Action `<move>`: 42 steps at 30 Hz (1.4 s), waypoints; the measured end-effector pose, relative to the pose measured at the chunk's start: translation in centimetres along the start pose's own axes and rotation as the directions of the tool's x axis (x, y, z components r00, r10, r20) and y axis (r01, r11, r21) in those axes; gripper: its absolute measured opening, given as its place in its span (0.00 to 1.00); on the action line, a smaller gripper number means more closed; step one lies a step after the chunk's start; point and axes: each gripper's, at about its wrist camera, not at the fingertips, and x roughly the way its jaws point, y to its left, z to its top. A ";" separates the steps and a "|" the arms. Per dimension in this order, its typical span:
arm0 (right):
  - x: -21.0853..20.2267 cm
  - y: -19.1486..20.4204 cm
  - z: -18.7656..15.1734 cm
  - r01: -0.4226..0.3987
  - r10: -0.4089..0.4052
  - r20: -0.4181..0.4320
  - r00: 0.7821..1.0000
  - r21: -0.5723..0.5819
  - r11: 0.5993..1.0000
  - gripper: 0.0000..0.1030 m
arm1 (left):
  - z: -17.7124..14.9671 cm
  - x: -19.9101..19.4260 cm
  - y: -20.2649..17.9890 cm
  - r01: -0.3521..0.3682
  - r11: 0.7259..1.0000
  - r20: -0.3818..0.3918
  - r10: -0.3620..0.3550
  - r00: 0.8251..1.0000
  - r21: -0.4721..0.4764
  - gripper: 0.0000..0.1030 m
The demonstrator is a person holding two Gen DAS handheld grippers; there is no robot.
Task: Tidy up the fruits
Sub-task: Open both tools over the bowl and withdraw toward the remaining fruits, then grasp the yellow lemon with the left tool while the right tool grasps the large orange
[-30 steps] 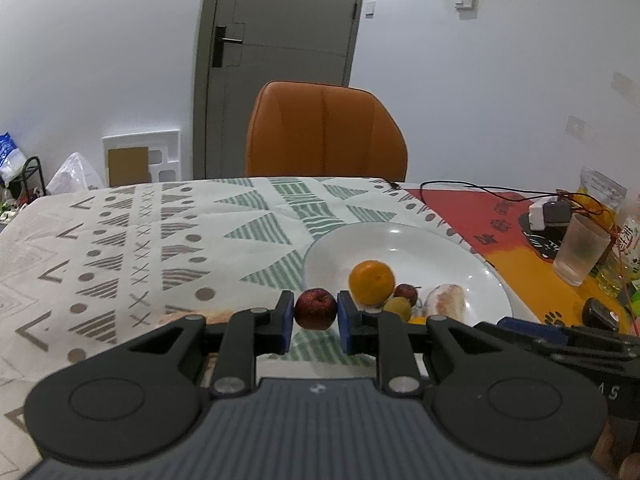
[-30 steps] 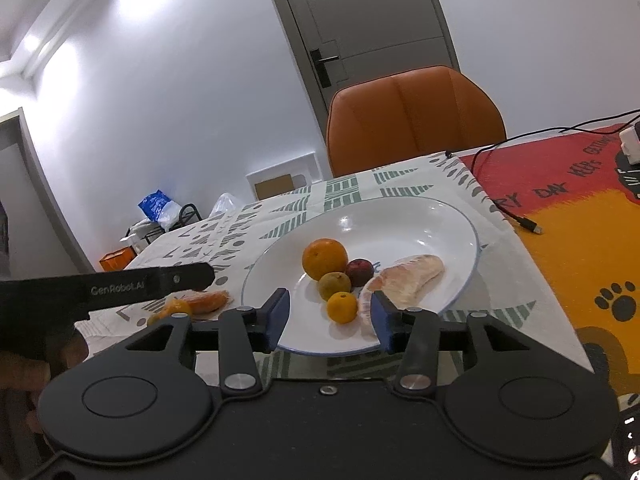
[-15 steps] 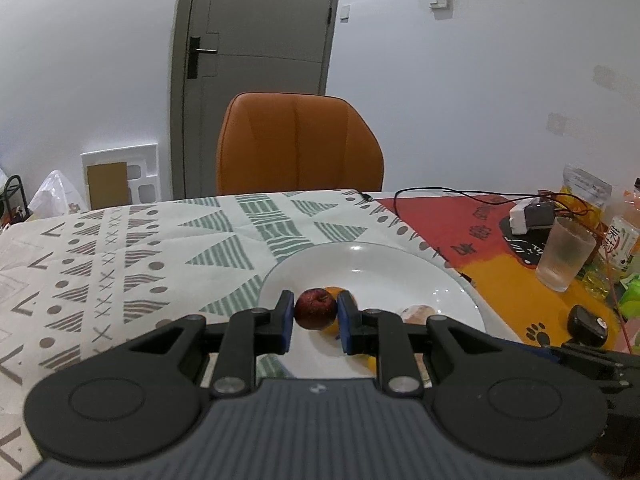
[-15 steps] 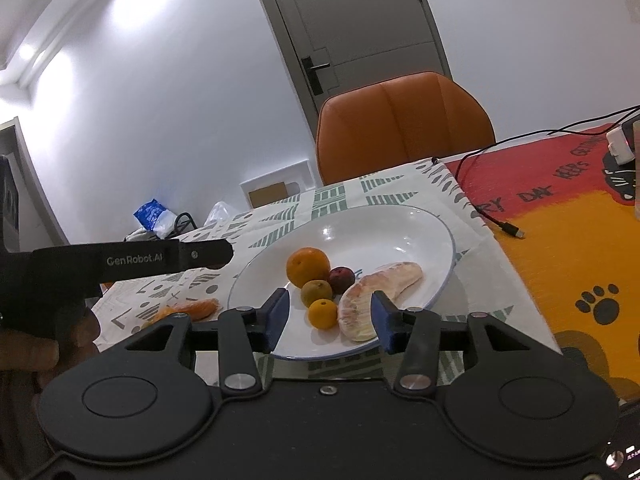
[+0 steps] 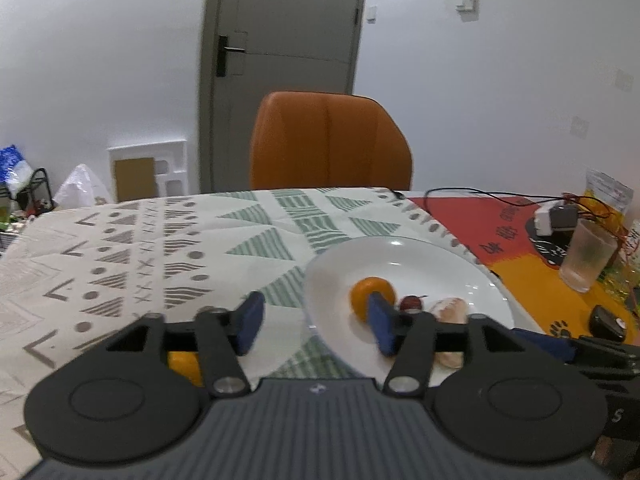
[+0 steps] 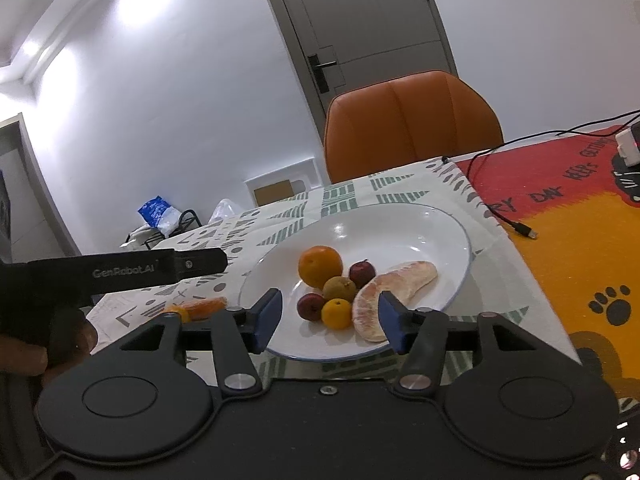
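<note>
A white plate (image 6: 448, 232) holds a large orange (image 6: 320, 266), two small dark red fruits (image 6: 311, 306) (image 6: 362, 274), a brownish fruit (image 6: 339, 289), a small orange (image 6: 337, 313) and a peeled pomelo segment (image 6: 394, 286). My left gripper (image 5: 314, 326) is open and empty over the plate's (image 5: 420, 256) left rim; the orange (image 5: 370, 298) shows beside its right finger. My right gripper (image 6: 328, 322) is open and empty just before the plate's near rim. A carrot (image 6: 204, 307) and a small orange fruit (image 5: 184, 366) lie on the cloth left of the plate.
An orange chair (image 5: 330, 142) stands behind the table. A plastic cup (image 5: 587, 255), cables (image 5: 480, 194) and a dark gadget (image 5: 608, 322) sit on the red and yellow mat at right. The patterned tablecloth (image 5: 140, 248) spreads to the left.
My left gripper held a dark red fruit over the plate, then opened; the fruit now lies on the plate at the front left of the pile. The left gripper has swung left.
</note>
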 end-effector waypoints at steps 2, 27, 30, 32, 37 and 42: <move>0.1 0.4 0.0 -0.006 0.006 -0.001 1.000 -0.005 1.000 0.57 | -0.1 -0.4 0.6 -0.022 1.000 0.006 0.022 1.000 -0.004 0.67; 1.8 5.6 -0.3 -0.118 0.118 0.000 0.993 -0.070 0.991 1.00 | -2.0 -4.9 7.9 -0.185 0.978 0.052 0.191 0.980 -0.092 0.95; 2.2 6.4 -0.5 -0.138 0.138 -0.009 0.990 -0.081 0.987 1.00 | -2.4 -5.1 8.5 -0.175 0.980 0.038 0.179 0.983 -0.090 0.94; 2.4 6.8 -0.6 -0.149 0.148 -0.014 0.989 -0.086 0.985 1.00 | -2.7 -5.3 8.7 -0.174 0.981 0.034 0.178 0.984 -0.090 0.94; 3.0 7.5 -0.8 -0.167 0.165 -0.026 0.986 -0.089 0.982 1.00 | -3.1 -5.6 9.6 -0.176 0.979 0.027 0.180 0.983 -0.104 0.94; 3.5 8.3 -0.8 -0.188 0.185 -0.041 0.982 -0.105 0.977 1.00 | -3.5 -5.8 10.5 -0.178 0.975 0.015 0.182 0.983 -0.130 0.92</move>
